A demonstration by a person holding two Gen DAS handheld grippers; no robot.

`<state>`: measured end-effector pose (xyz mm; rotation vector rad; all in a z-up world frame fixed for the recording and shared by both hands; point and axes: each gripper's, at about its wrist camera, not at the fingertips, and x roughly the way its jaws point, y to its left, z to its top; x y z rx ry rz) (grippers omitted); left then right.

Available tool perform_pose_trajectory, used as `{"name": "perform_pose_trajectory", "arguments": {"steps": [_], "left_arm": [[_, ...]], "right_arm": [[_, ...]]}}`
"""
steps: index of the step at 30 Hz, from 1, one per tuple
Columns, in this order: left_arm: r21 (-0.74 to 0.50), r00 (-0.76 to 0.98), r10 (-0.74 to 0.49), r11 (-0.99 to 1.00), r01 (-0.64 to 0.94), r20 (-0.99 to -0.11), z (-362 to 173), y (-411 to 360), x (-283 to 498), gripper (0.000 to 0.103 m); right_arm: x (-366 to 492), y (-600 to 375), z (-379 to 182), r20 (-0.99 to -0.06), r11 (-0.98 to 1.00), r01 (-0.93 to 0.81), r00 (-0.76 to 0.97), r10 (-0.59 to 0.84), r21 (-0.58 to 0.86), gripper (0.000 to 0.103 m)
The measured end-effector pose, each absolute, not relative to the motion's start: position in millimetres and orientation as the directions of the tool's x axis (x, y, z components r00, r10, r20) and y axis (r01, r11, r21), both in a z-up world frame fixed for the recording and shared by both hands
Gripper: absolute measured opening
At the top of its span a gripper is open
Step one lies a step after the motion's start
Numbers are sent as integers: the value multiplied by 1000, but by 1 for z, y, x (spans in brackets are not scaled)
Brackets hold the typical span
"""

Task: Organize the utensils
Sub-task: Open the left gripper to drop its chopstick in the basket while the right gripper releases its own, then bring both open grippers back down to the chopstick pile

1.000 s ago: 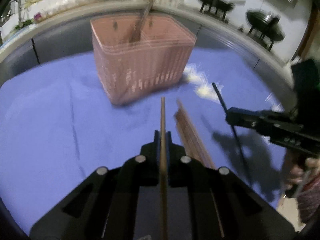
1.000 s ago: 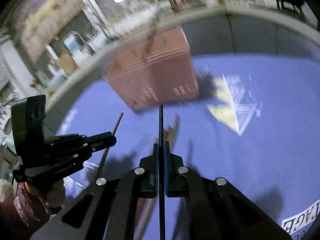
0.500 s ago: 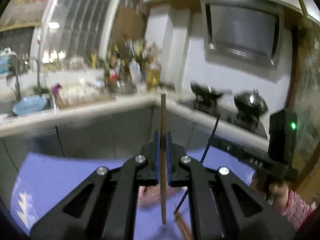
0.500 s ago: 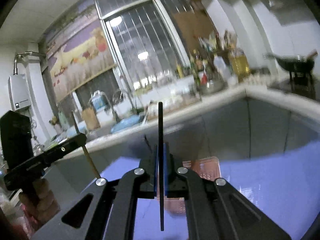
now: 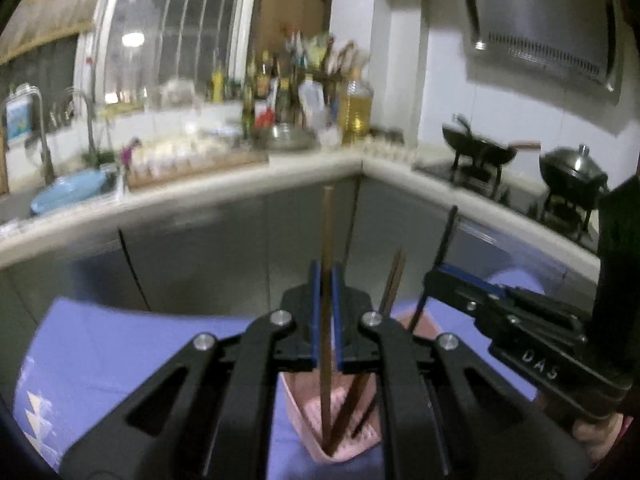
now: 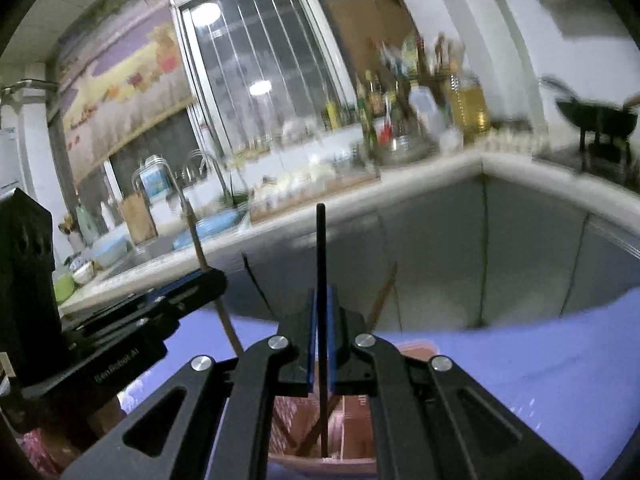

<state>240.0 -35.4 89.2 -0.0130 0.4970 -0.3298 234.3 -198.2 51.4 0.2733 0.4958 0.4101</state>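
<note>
- Two chopsticks are in hand: our left gripper (image 5: 326,316) has its fingers pinched tight on a brown wooden chopstick (image 5: 327,248), and our right gripper (image 6: 321,336) has its fingers clamped just as narrowly on a black chopstick (image 6: 321,248).
- Each stick stands nearly upright between its fingers, with the upper end rising above the fingertips and the lower end reaching down below them.
- Directly beneath both pairs of fingers sits the pink slotted basket (image 5: 340,440); the lower tips of both held sticks point into its open top, and from the left wrist view the brown tip looks close to the basket floor.
- At least one more brown chopstick (image 5: 394,276) is already leaning in the basket, just right of our left fingers, so we judge part of the sorting done.
- The basket rests on a blue-covered surface (image 5: 120,360); no loose utensils show on the part we can see, though our own grippers hide much of it.
- What is left, as we read it: let both sticks go so they drop in and lean with the others, then check for any utensils still lying outside the basket.
- From the left wrist view the right gripper hangs close to the right of our left fingers, so the two must release without knocking each other.
</note>
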Motion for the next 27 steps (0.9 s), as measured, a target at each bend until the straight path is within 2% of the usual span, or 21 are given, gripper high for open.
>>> {"name": "perform_pose_trajectory", "arguments": {"steps": [2,3,4,6,7,8,13,16,19,20,23,27], "left_arm": [[-100,799,-298,952,290,-522,75,-36,245,13],[-97,791,-286,956,278,-540,72,-36,246,31],[-97,793,-274,959,265,-544,72,-33,245,40],[-115,816,-268,963,244,-512,81,-25,237,40],[-126,824,-274,962,243,-497,89,-20,231,40],[-137,832,-276,961,240,-481,96,-15,224,40],[-195,877,-293,953,234,-381,126,10,165,40],[-205,871,-307,948,243,-383,112,19,125,40],[-204,832,-305,950,235,-463,69,23,94,41],[-204,799,-303,952,229,-519,45,23,85,40],[-204,694,-314,949,238,-648,-12,15,64,40],[-178,602,-324,940,290,-730,-60,-4,35,40]], "right_arm": [[236,-195,42,-442,888,-293,784,436,355,7],[235,-194,41,-451,888,-287,780,434,358,9],[234,-194,42,-457,888,-280,777,433,365,13],[227,-199,50,-438,880,-273,786,437,388,27],[221,-202,58,-415,877,-273,798,436,396,39],[212,-205,66,-390,876,-273,814,431,398,43],[163,-221,102,-277,856,-298,857,435,422,43],[117,-231,98,-259,848,-296,862,435,439,43],[80,-237,65,-322,852,-259,844,429,455,43],[71,-237,52,-355,857,-242,834,423,455,43],[38,-235,-14,-521,882,-158,755,398,445,43],[4,-231,-73,-653,892,-104,644,398,441,37]]}}
